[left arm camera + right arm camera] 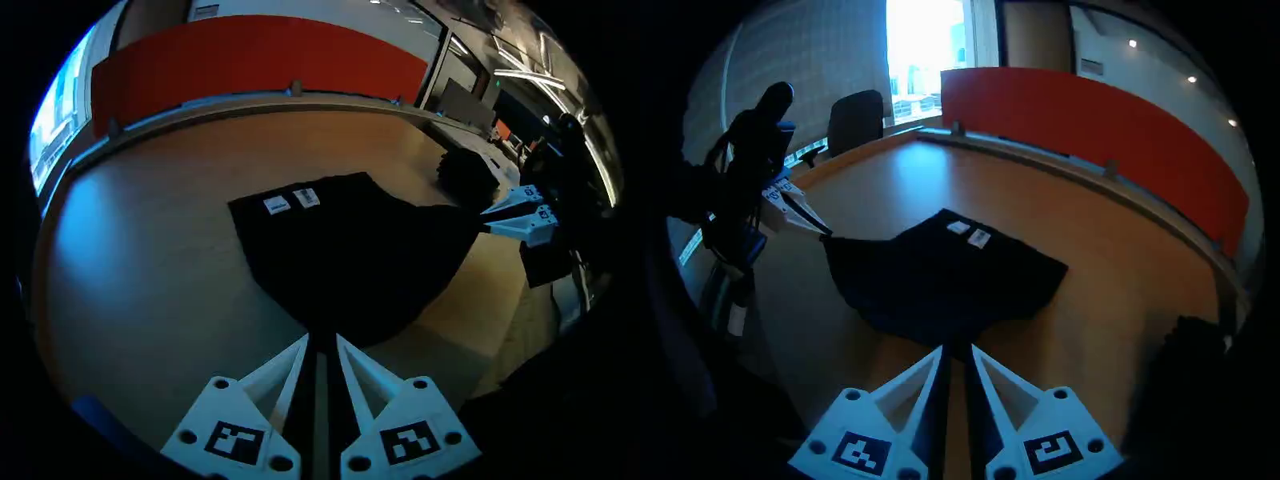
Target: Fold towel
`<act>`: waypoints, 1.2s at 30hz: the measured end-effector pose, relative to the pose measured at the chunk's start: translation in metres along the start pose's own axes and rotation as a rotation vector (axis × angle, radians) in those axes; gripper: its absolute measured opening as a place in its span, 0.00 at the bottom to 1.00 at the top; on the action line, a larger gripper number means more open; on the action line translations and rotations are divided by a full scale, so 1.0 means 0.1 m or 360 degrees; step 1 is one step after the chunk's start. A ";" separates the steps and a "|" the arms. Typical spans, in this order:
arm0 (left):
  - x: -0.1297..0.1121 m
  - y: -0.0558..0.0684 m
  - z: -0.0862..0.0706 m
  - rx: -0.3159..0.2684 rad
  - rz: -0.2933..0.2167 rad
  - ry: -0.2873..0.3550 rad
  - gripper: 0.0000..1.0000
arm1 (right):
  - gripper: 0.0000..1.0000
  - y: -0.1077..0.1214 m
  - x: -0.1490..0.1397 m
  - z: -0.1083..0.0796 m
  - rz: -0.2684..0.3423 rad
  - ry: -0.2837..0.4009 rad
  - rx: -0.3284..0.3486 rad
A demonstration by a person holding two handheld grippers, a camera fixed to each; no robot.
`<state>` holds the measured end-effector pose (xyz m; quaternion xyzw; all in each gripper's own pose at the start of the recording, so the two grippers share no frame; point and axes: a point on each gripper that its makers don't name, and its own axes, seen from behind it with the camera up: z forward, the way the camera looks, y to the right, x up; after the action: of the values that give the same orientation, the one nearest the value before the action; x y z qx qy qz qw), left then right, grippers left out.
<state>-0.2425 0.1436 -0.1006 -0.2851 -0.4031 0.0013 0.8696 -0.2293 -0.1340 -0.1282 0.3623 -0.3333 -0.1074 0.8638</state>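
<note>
The towel (360, 256) is black and lies spread on the wooden table (160, 264), mostly flat, with a few soft folds toward its edges. 2 small white labels (292, 200) sit side by side near its far corner. The cloth draws to a point at each of the 2 corners I hold, so its outline looks pulled and uneven instead of square.

My left gripper (322, 340) has its fingers drawn narrow, nearly together, with 1 towel corner pinched between the tips. My right gripper (958, 348) is just as narrow, and another corner runs in between its tips. In the left gripper view the right gripper reaches in from the side and meets the cloth at its pointed corner.

A long orange panel (256, 60) stands along the far edge of the table. A dark heap (464, 176) lies on the table near the towel but apart from it; I cannot tell what it is. Beyond the table a dark chair (854, 120) stands below a bright window (924, 56)
</note>
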 end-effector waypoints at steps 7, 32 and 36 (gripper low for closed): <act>0.07 0.02 -0.16 -0.0009 0.0010 0.0006 0.08 | 0.11 -0.02 0.06 -0.08 -0.0011 0.0006 0.0012; 0.60 -0.33 0.28 -0.0006 -0.0020 0.0078 0.08 | 0.11 0.47 0.26 0.35 0.0072 -0.0021 -0.0071; 0.72 -0.42 0.41 -0.0001 0.0000 0.0084 0.08 | 0.11 0.59 0.28 0.49 0.0095 -0.0030 -0.0084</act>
<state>-0.2325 0.1451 -0.0083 -0.2852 -0.3801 -0.0063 0.8799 -0.2429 -0.1306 -0.0475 0.3283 -0.3491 -0.0937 0.8727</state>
